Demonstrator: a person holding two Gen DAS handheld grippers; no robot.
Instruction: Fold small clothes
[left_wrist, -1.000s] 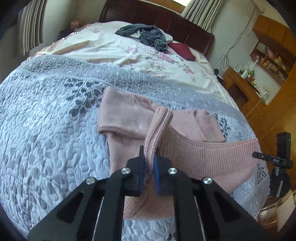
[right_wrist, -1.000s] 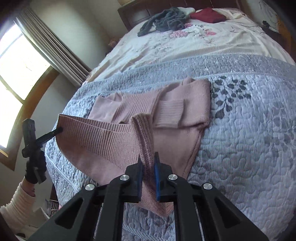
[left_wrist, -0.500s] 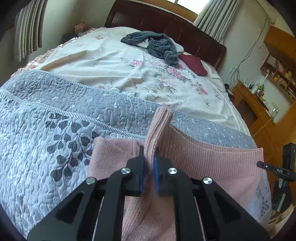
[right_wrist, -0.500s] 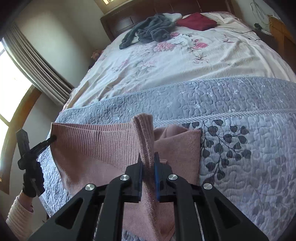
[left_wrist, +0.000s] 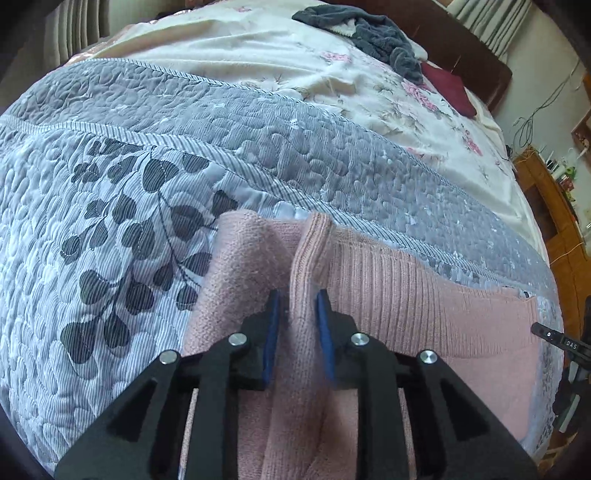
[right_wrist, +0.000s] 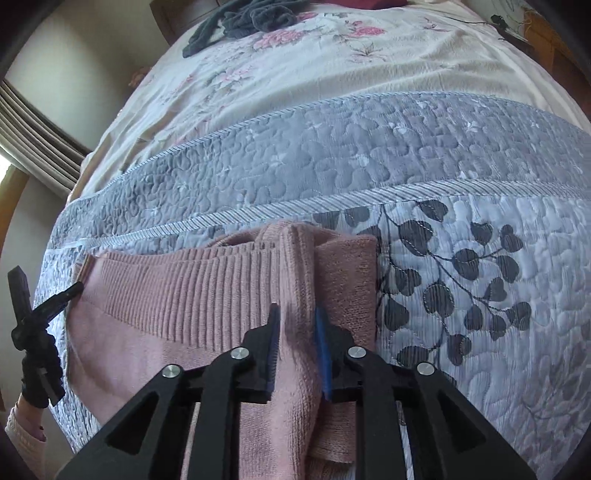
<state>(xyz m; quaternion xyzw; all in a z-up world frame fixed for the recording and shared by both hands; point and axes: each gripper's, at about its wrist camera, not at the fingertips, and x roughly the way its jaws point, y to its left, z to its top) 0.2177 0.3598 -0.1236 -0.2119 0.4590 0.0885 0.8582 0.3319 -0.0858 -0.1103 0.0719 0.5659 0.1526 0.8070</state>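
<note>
A pink knitted sweater (left_wrist: 424, 302) lies folded near the foot of the bed, on the grey quilted bedspread (left_wrist: 129, 155) with its dark leaf print. The left gripper (left_wrist: 297, 332) sits low over the cloth at 6 o'clock in its own view, its jaws parted a little with a raised ridge of the ribbed hem standing between the blue pads; the cloth looks loose in the gap rather than pinched. The right gripper (right_wrist: 297, 347) does the same at the opposite end of the hem, jaws apart, a pleat of pink knit rising between them. The ribbed band runs flat across the sweater from one gripper toward the other. In the right wrist view the left gripper shows at 9 o'clock, held by a hand in a dark glove (right_wrist: 35, 373) with a pale knitted cuff below it. Toward 12 o'clock, beyond the bedspread, a cream floral sheet (left_wrist: 295, 62) carries a heap of dark grey clothes (left_wrist: 373, 33) and a dark red cushion (left_wrist: 450, 88) near the wooden headboard (left_wrist: 476, 55).
</note>
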